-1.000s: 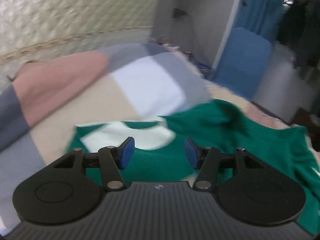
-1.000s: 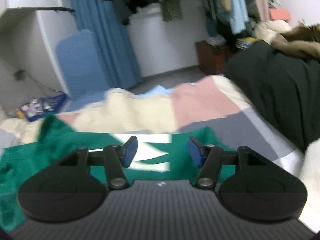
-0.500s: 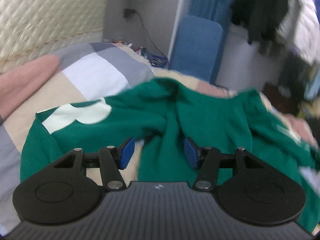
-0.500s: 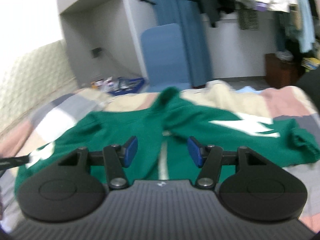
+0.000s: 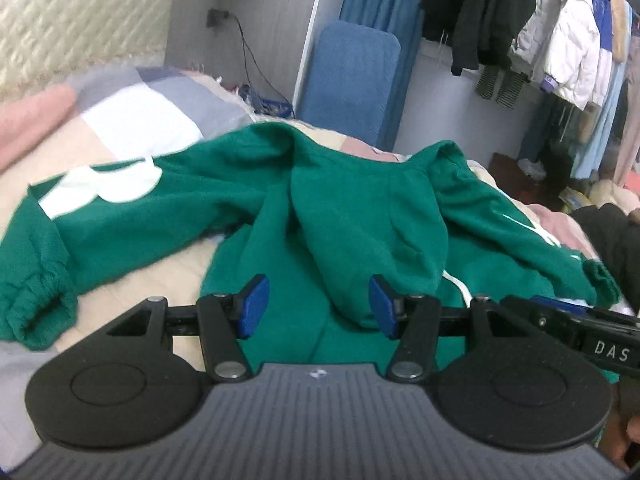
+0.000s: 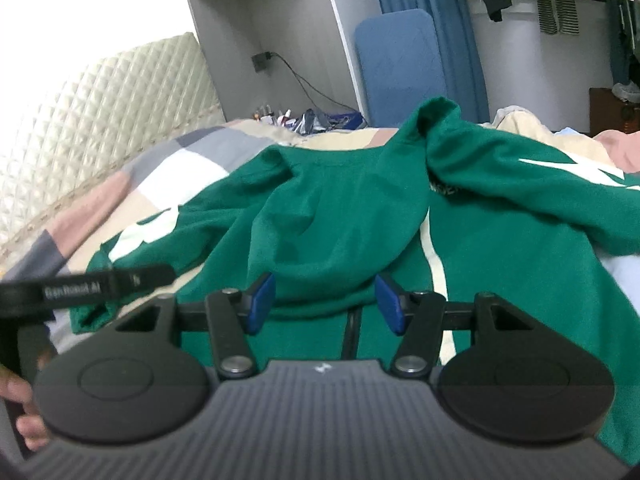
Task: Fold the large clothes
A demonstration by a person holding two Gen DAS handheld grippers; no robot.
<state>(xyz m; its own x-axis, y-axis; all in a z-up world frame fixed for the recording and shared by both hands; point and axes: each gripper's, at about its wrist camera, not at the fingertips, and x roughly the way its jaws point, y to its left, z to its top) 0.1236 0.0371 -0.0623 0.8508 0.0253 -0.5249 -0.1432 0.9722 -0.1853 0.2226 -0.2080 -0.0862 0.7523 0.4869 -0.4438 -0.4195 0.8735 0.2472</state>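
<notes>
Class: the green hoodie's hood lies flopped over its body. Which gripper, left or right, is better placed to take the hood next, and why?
Right, narrowly. The hood's edge lies centred between the right gripper's open fingers; at the left gripper it sits off towards one finger.

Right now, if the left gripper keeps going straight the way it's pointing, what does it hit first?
Most likely the green hoodie: the left gripper is open and aimed at its bunched hood, which hangs just ahead of the fingertips. Depth is hard to judge, but nothing else shows in between.
</notes>
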